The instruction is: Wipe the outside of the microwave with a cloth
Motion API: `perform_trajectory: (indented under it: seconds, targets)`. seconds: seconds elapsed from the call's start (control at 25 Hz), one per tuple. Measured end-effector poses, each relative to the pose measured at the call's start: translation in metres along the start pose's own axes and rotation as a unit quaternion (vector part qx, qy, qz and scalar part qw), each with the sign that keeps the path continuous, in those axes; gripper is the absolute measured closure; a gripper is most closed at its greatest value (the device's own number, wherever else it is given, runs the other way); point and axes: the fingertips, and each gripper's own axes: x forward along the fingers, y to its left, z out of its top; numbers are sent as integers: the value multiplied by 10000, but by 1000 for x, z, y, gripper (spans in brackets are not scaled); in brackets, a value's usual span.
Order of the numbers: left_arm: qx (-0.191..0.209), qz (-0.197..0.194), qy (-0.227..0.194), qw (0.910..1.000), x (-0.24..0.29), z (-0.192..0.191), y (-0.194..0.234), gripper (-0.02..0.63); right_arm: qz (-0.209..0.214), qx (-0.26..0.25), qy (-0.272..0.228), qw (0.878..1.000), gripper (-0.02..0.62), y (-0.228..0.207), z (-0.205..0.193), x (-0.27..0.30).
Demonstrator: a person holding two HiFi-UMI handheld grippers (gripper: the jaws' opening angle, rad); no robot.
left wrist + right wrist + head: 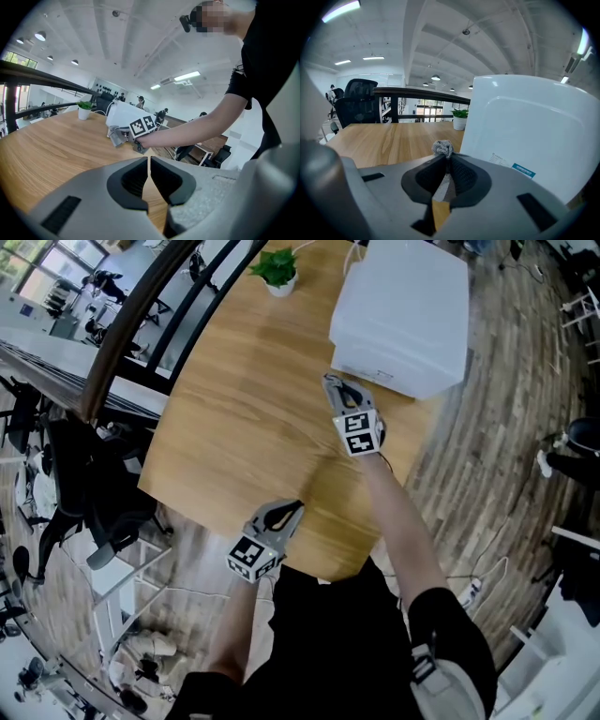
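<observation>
Microwave, white, box-shaped and smooth-sided (403,315), stands at the far right end of the pale wooden surface (234,427), close to its edge, with a small potted plant in a white pot (277,273) beyond it to the left. Treat that casing as heavy and rigid: it should stay put under a wipe, so you likely need no bracing hold on it. The panel facing you looks glossy and carries a small printed label, so expect the cloth to slide easily.

Your right gripper (446,158) hovers just beside that panel, its jaws closed on a grey, soft cloth (442,148). Only a small bunched tuft pokes out past the tips. From the head view I cannot tell whether more of it hangs below. Being light and limp, it will fold rather than push, so the tuft itself has to meet the panel. A hold nearer one edge would probably leave more fabric free.

Your left gripper (148,164) sits low at the near edge of the surface, well apart from the microwave, jaws drawn to a thin slit with nothing between them.
</observation>
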Motion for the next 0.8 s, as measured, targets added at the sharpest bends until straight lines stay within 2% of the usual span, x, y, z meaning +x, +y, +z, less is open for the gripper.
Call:
perform_trajectory:
  seconds: [0.4, 0.64, 0.8]
  targets:
    - [128, 3, -107, 9999, 1, 17, -21, 588, 1033, -73, 181, 9945, 566, 30, -41, -107]
    - [281, 105, -195, 9994, 1, 35, -30, 588, 1348, -349, -106, 9902, 566, 28, -15, -172]
    - [371, 134, -167, 9991, 2, 40, -39, 588, 1428, -274, -327, 9888, 566, 24, -1, -212]
